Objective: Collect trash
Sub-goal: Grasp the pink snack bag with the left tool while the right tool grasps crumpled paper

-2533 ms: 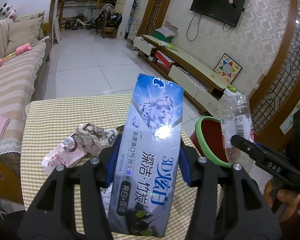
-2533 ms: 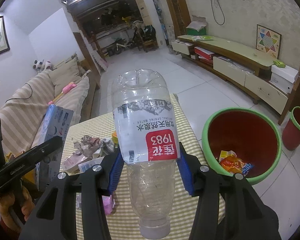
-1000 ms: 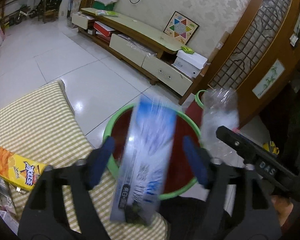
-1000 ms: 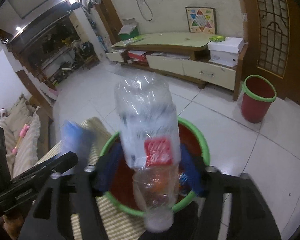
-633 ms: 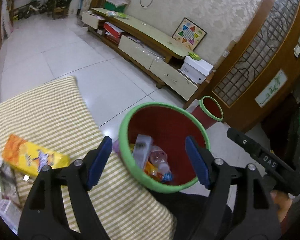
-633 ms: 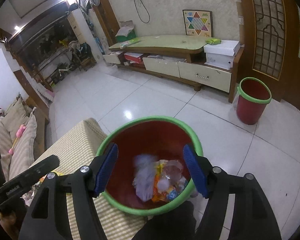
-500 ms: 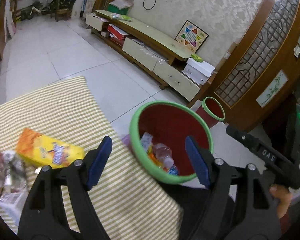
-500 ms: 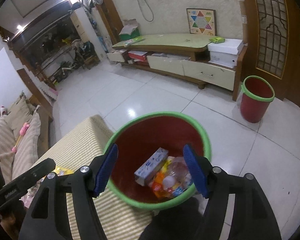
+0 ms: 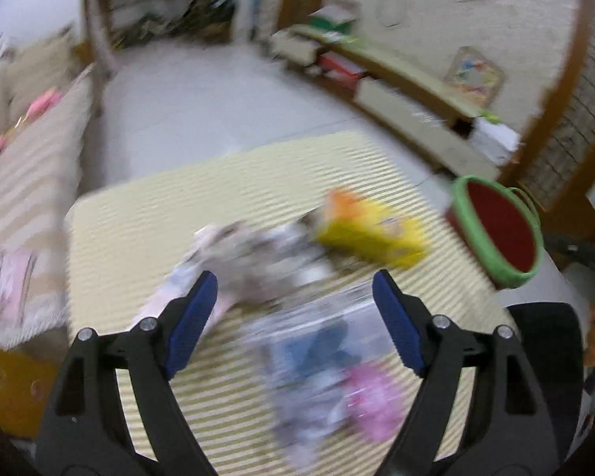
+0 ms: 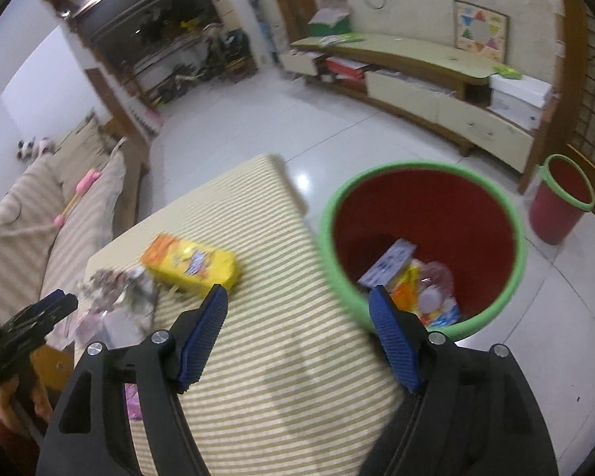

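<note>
Both the left gripper (image 9: 293, 309) and the right gripper (image 10: 297, 317) hold nothing, jaws opening wider, so next comes grabbing more trash, like the yellow box (image 10: 190, 265) on the table (image 10: 265, 377) at ten o'clock from the red bin (image 10: 420, 214)

Motion blur smears the left wrist view: the heap of wrappers (image 9: 254, 254) on the striped tablecloth (image 9: 146, 214) dissolves into grey streaks, and print on the yellow box (image 9: 371, 234) is unreadable. A clear packet (image 9: 321, 353) with blue and pink contents cannot be identified. In the right wrist view, the green rim hides part of the red bin's (image 10: 424, 214) contents.
</note>
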`<state>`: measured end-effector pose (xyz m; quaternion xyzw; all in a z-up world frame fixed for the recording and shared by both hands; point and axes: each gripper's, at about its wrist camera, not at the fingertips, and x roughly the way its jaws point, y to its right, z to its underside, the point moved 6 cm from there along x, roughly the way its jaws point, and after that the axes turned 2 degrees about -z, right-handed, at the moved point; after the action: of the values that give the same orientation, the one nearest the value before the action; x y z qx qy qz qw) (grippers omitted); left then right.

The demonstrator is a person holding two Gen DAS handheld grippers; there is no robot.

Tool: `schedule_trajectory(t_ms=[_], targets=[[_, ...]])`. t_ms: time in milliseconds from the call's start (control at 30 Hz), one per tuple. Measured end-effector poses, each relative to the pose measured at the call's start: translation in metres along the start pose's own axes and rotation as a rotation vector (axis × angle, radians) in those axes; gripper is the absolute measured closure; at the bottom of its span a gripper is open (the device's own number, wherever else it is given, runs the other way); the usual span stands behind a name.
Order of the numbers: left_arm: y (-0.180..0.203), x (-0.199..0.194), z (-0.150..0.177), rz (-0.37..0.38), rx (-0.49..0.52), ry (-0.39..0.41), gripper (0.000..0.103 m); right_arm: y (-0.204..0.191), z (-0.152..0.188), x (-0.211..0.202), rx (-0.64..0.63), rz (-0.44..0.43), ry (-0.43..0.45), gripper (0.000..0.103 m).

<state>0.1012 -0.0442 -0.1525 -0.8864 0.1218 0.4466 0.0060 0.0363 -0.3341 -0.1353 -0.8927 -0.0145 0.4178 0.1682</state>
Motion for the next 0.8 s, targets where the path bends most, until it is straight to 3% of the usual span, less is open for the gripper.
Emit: schedule_trajectory(t_ms=[67, 167, 433, 600, 733, 800], targets=[[-0.035, 0.005, 0.01, -0.024, -0.058, -0.04, 0.025, -0.011, 0.006, 0.005, -0.007, -0.008, -0.016, 0.032], [-0.06, 0.016, 0.022, -0.071, -0.056, -0.092, 0.025, -0.026, 0.014, 0.012, -0.011, -0.022, -0.04, 0.032], [-0.07, 0.073, 0.033, -0.113, 0.048, -0.269, 0.025, -0.054, 0.023, 0.005, -0.047, -0.034, -0.052, 0.031], [-0.069, 0.103, 0.029, -0.167, 0.151, -0.341, 0.014, -0.052, 0.027, -0.002, -0.045, -0.026, -0.056, 0.031], [-0.075, 0.114, 0.028, -0.133, 0.103, -0.371, 0.011, -0.056, 0.031, -0.004, -0.045, -0.034, -0.069, 0.031], [-0.079, 0.114, 0.03, -0.103, 0.068, -0.36, 0.017, -0.062, 0.032, -0.003, -0.056, -0.038, -0.076, 0.031]])
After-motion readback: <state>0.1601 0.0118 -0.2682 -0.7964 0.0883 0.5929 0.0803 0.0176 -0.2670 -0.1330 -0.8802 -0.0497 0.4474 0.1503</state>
